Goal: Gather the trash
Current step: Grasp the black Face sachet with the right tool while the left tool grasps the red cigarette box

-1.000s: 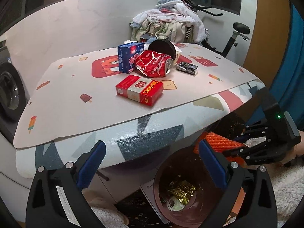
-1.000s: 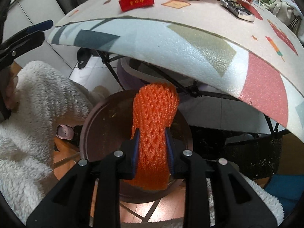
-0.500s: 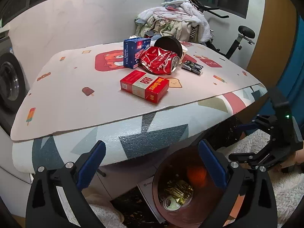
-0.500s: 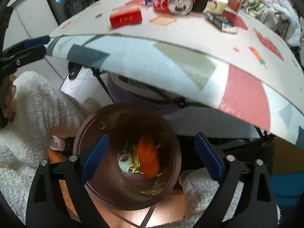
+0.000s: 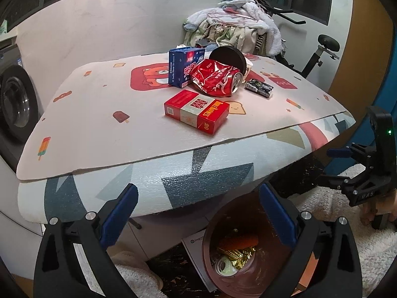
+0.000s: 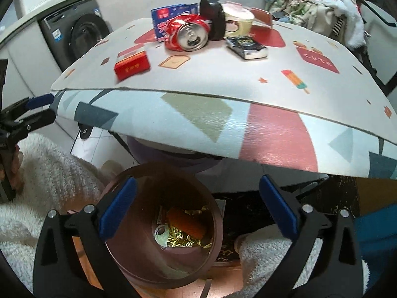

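Right tool (image 6: 197,208) stands wide, its jaws having just opened, nothing between them; it hangs over the brown bin (image 6: 139,260) at lower centre. Orange foam net (image 6: 184,222) lies inside the bin on gold wrappers. Left tool (image 5: 198,213) likewise gapes empty. On the counter (image 5: 99,134), upper frame: crushed red can (image 5: 215,78), red box (image 5: 196,114), blue carton (image 5: 184,67), black packet (image 5: 259,88)
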The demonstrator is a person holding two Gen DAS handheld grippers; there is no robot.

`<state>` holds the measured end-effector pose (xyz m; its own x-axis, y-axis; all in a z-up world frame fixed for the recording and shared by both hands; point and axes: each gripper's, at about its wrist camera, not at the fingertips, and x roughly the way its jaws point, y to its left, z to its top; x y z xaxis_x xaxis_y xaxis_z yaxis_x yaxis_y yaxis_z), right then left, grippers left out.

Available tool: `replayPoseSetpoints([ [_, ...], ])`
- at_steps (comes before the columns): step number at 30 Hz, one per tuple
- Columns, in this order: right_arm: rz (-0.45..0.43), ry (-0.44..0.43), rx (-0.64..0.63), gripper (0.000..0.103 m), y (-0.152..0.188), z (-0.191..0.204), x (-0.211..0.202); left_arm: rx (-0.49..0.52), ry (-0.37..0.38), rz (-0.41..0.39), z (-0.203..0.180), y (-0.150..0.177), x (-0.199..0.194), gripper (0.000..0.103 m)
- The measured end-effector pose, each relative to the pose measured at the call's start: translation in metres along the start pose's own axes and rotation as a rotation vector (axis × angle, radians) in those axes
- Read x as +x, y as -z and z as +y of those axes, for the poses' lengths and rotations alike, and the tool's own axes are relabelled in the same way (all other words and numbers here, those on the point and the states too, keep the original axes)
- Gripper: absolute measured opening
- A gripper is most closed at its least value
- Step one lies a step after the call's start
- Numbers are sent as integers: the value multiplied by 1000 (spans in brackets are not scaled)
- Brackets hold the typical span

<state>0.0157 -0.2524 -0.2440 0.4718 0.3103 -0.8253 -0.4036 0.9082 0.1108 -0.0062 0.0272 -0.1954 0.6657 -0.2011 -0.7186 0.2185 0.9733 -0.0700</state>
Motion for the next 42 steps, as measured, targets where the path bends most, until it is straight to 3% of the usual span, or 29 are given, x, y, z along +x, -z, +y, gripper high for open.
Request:
replayPoseSetpoints([
  [11, -39, 35, 61, 97, -17, -18, -13, 1, 14, -16, 4, -13, -4, 96],
  [20, -92, 111, 9, 97, -94, -50, -6, -13, 20, -1, 8, -54, 7, 96],
  [26, -112, 131, -63, 96, -145, -61, 26, -67, 37, 27, 15, -78, 26, 96],
  [30, -72, 132, -76, 80, -169, -64, 58, -168, 66, 63, 27, -90, 41, 96],
  [35, -20, 108, -66, 77, -189, -67, 93, -367, 140, 111, 48, -101, 62, 96],
  [38, 5, 98, -77, 76, -195, -63, 106, -428, 162, 137, 53, -105, 72, 95],
  [40, 20, 90, -101, 53, -196, -58, 111, -450, 168, 157, 52, -109, 80, 95],
  [42, 27, 96, -122, 45, -195, -53, 110, -450, 165, 177, 48, -114, 89, 92],
])
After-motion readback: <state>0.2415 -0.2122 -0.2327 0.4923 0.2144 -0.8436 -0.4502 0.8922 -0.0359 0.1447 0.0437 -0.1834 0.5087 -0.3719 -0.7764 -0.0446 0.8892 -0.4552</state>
